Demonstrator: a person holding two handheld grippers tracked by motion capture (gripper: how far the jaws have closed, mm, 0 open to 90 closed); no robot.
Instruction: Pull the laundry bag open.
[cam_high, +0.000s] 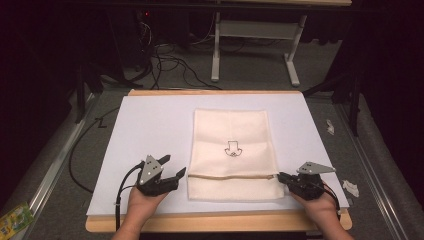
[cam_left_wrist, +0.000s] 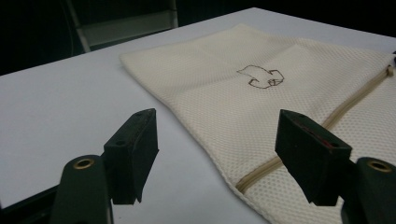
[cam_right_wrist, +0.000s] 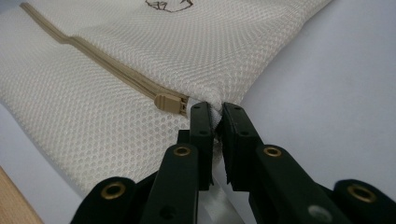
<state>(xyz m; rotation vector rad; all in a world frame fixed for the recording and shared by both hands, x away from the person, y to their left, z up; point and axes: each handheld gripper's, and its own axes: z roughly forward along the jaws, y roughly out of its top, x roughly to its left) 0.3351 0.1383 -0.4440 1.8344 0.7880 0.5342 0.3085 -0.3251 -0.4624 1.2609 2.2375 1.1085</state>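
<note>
A cream mesh bag (cam_high: 232, 135) lies flat on the white sheet (cam_high: 145, 130), with a tan zipper (cam_high: 230, 176) across its near part and a small outline drawing (cam_high: 232, 148) at its middle. My left gripper (cam_high: 175, 165) stands open just left of the bag's left edge, by the zipper's end (cam_left_wrist: 261, 172); nothing is between its jaws (cam_left_wrist: 217, 123). My right gripper (cam_high: 281, 176) is shut on the bag's right edge (cam_right_wrist: 215, 109), right beside the tan zipper pull (cam_right_wrist: 168, 102).
The sheet covers a wooden table (cam_high: 215, 221) whose near edge shows below my hands. Cables (cam_high: 170, 65) and a white table frame (cam_high: 255, 50) stand on the floor behind. Paper scraps (cam_high: 350, 188) lie to the right, a green packet (cam_high: 12, 220) at the bottom left.
</note>
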